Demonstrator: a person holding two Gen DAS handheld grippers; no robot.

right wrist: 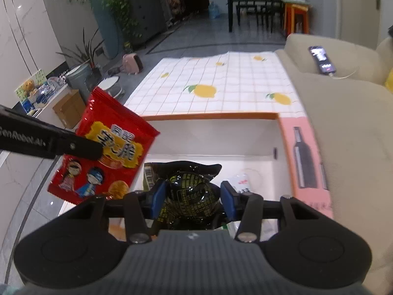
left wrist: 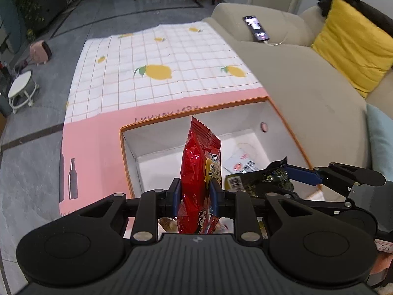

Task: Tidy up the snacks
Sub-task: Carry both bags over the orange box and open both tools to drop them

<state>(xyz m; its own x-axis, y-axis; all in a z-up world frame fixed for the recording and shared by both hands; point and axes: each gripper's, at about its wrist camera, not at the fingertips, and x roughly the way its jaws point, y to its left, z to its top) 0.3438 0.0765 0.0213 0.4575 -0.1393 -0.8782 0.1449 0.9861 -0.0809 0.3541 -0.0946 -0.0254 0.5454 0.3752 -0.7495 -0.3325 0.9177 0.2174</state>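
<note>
The left gripper (left wrist: 195, 195) is gripping a red snack bag (left wrist: 200, 172) upright over the near edge of the white box (left wrist: 157, 145), and the right gripper (right wrist: 194, 200) is clamping a black snack bag (right wrist: 189, 191) above its floor. Each should probably be lowering well inside before releasing, beside the white packet (left wrist: 242, 163). The red bag is showing yellow Chinese characters; the left gripper's side reads "enRobot.AI".
</note>
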